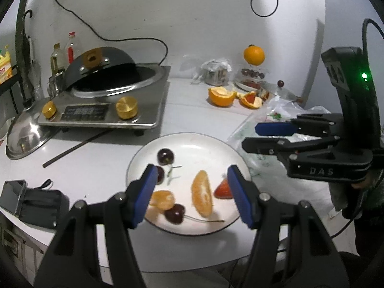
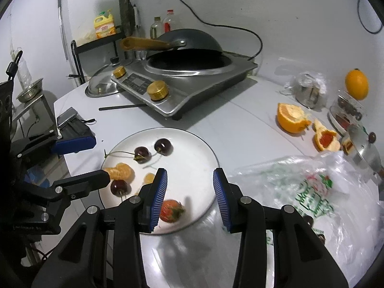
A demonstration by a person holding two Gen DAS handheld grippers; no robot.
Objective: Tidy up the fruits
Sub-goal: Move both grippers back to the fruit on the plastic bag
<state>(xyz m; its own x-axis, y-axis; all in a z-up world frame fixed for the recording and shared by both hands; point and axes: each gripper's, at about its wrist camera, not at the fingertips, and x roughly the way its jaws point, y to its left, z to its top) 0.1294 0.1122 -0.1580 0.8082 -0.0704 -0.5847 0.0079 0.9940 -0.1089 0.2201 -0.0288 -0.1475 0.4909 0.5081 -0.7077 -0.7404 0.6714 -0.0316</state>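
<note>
My left gripper (image 1: 192,192) hangs over the white plate (image 1: 196,144) with its blue pads spread wide, holding nothing. Between them lie an orange segment (image 1: 202,196) and a strawberry piece (image 1: 223,190); three cherries (image 1: 165,156) and a second orange segment (image 1: 162,199) sit nearer the left pad. My right gripper (image 2: 190,196) is also wide apart and empty, poised above the plate's near edge, its left pad just beside the strawberry. Orange peels (image 2: 291,117) and a whole orange (image 2: 357,84) rest far back on the table (image 2: 228,124).
</note>
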